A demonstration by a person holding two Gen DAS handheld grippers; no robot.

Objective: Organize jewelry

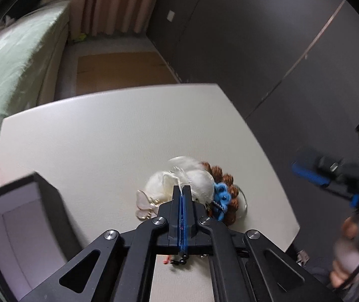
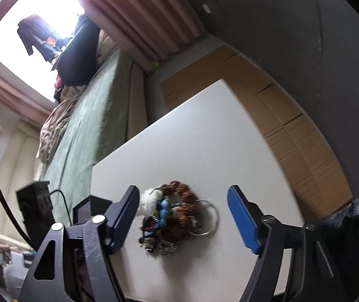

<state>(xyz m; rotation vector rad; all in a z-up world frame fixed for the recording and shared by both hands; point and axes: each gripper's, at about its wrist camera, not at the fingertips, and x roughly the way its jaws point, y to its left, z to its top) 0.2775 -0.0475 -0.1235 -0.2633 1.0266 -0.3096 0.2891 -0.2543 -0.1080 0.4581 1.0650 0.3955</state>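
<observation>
A: Start at the far left: off the left hand-held gripper [image 1: 182, 188], down to its left, there's an open dark box [image 1: 28, 216] with a pale lining. I'd guess that's where the pieces are meant to end up

B: And the left one itself? Its fingers look pressed together

A: Yes, closed right at the near edge of the jewelry pile [image 1: 194, 191], with fine white strands at the tips. A small dark chain [image 1: 180, 261] hangs under its body, but I can't tell whether anything is truly pinched

B: So the pile is just ahead of it on the worktop [image 1: 104, 138]?

A: Right: white fluffy pieces, a brown beaded bracelet [image 1: 226, 183], a blue charm [image 1: 221, 193], a metal ring [image 2: 208, 217] beyond, all tangled in one heap

B: And the right hand-held gripper [image 2: 183, 219]?

A: Spread wide, above the heap from its own view, touching nothing. I'd judge it's held clear so the left can tease one piece loose
</observation>
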